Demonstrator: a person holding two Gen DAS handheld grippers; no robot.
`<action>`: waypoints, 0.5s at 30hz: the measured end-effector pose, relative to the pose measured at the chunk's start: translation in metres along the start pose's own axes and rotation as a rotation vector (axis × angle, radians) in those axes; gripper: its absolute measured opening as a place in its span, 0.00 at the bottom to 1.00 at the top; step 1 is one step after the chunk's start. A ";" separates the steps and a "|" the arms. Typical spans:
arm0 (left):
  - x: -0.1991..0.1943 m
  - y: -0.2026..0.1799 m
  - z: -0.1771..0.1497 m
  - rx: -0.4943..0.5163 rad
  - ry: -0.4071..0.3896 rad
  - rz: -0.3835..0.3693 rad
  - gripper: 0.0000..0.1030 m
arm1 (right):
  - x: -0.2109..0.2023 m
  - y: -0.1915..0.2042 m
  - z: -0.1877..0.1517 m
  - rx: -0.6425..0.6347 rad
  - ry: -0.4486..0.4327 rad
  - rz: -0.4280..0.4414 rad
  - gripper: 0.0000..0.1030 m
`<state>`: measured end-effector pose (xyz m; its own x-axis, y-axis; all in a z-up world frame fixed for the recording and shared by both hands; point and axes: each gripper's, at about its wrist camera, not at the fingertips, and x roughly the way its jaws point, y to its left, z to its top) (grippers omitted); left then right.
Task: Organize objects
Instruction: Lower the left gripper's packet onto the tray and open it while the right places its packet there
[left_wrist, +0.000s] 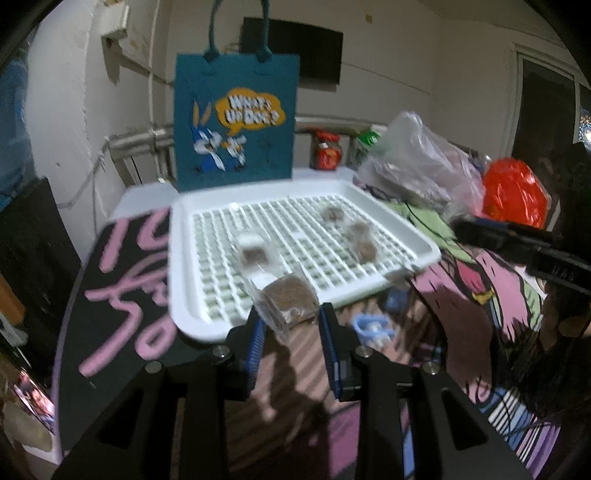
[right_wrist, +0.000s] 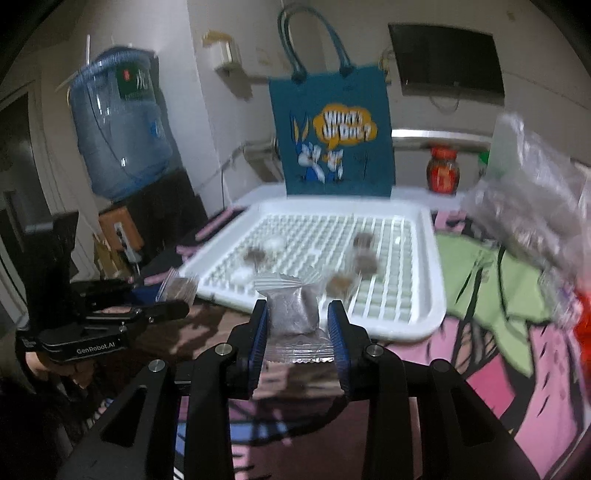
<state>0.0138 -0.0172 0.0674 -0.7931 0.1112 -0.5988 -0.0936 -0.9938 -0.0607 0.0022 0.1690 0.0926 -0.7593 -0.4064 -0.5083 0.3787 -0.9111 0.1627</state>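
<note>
The left tongs (left_wrist: 291, 325) pinch a clear packet of brown grains (left_wrist: 286, 297) just before the white tray (left_wrist: 184, 295). The right tongs (right_wrist: 297, 325) pinch a sealed grey sachet (right_wrist: 293, 314) at the tray's near edge.

On the blue tote bag (left_wrist: 236, 118) at twelve o'clock you can read "WHAT'S UP DOC?". At your nine o'clock, the left gripper (right_wrist: 173, 308) reads "GenRobot.AI".

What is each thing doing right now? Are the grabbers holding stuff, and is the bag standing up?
Left gripper: shut on a clear packet of brown bits.
Right gripper: shut on a clear wrapped grey snack.
White grid tray: lying flat, several small packets on it.
Blue cartoon bag: standing upright behind the tray.
Water jug: sitting on its dispenser.
Wall screen: dark.
</note>
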 end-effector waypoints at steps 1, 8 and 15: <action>-0.001 0.005 0.004 -0.004 -0.009 0.008 0.28 | -0.003 -0.002 0.007 0.000 -0.018 -0.007 0.31; 0.018 0.038 0.031 -0.062 -0.007 0.062 0.28 | 0.000 -0.024 0.041 0.055 -0.076 -0.009 0.31; 0.058 0.053 0.028 -0.096 0.071 0.086 0.28 | 0.039 -0.046 0.041 0.102 0.000 -0.063 0.31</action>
<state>-0.0538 -0.0628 0.0514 -0.7510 0.0282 -0.6596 0.0333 -0.9962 -0.0806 -0.0668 0.1921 0.0996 -0.7797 -0.3480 -0.5206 0.2742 -0.9371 0.2158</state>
